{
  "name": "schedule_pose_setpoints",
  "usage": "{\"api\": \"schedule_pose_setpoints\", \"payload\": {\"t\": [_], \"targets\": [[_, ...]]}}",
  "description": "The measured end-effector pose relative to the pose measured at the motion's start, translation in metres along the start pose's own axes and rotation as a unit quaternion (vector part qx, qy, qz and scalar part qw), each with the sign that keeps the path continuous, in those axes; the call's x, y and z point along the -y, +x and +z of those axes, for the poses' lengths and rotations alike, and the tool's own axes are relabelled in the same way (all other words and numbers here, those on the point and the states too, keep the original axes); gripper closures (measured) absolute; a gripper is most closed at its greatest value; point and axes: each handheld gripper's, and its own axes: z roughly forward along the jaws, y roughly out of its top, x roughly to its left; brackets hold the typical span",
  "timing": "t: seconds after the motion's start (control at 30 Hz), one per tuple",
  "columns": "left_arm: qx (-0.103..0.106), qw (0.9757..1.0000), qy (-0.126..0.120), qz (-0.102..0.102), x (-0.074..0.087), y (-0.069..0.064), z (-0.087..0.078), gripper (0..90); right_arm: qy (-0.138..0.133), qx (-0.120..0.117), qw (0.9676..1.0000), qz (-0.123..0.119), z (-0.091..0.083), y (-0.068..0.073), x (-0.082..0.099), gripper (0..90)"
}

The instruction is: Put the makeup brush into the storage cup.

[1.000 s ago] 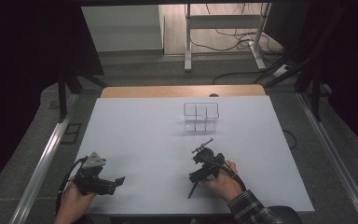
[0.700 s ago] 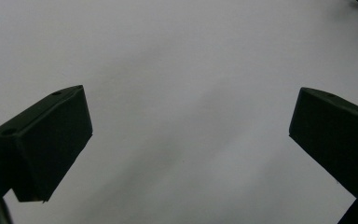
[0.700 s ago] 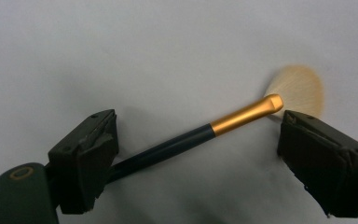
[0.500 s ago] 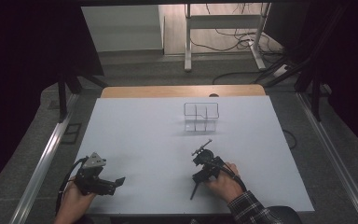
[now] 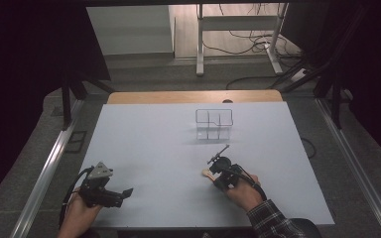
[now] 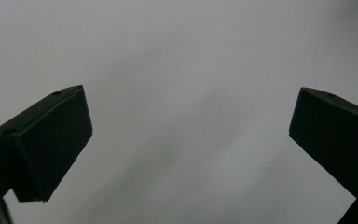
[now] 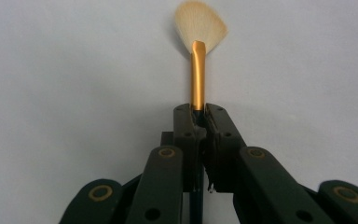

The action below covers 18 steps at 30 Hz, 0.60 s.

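Note:
A makeup brush (image 7: 197,70) with a gold ferrule and a pale fan of bristles lies on the white table (image 5: 154,148). My right gripper (image 7: 198,112) is shut on its handle just behind the ferrule; its jaws have just been closing with the brush between them. In the high view the right gripper (image 5: 217,171) sits at the front right of the table, with the brush's bristles (image 5: 206,173) poking out to its left. My left gripper (image 5: 124,193) rests at the front left. Its fingertips (image 6: 56,121) stand wide open over bare table with nothing between them.
A clear plastic organiser with compartments (image 5: 214,124) stands upright on the table beyond the right gripper, towards the back. A wooden strip (image 5: 193,96) runs along the table's far edge. Metal rails flank the table on both sides.
The right gripper's jaws have closed onto the brush and the hand has shifted slightly. The left hand and gripper have stayed put.

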Motion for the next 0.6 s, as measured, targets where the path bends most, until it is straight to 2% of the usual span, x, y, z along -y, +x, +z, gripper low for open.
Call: {"api": "schedule_pose_setpoints", "payload": {"t": [0.17,0.33,0.37,0.4,0.6], "targets": [[0.000,1.0000,0.000,0.000,0.000,0.000,0.000,0.0,-0.029,-0.005,0.9996,0.003,-0.010,-0.004,0.001,83.4],[0.000,1.0000,0.000,0.001,0.000,0.000,0.000,0.0,-0.042,-0.007,0.9991,0.006,-0.014,-0.007,0.002,83.4],[0.000,1.0000,0.000,0.001,0.000,0.000,0.000,0.0,-0.043,-0.010,0.9990,0.005,-0.014,-0.007,0.003,83.4],[0.000,1.0000,-0.001,0.001,0.000,0.000,0.000,0.0,-0.049,-0.024,0.9985,-0.004,-0.014,-0.008,0.004,83.3],[0.000,1.0000,-0.001,0.002,0.000,0.000,0.000,0.0,-0.060,-0.026,0.9978,-0.006,-0.017,-0.011,0.005,83.4]]}}
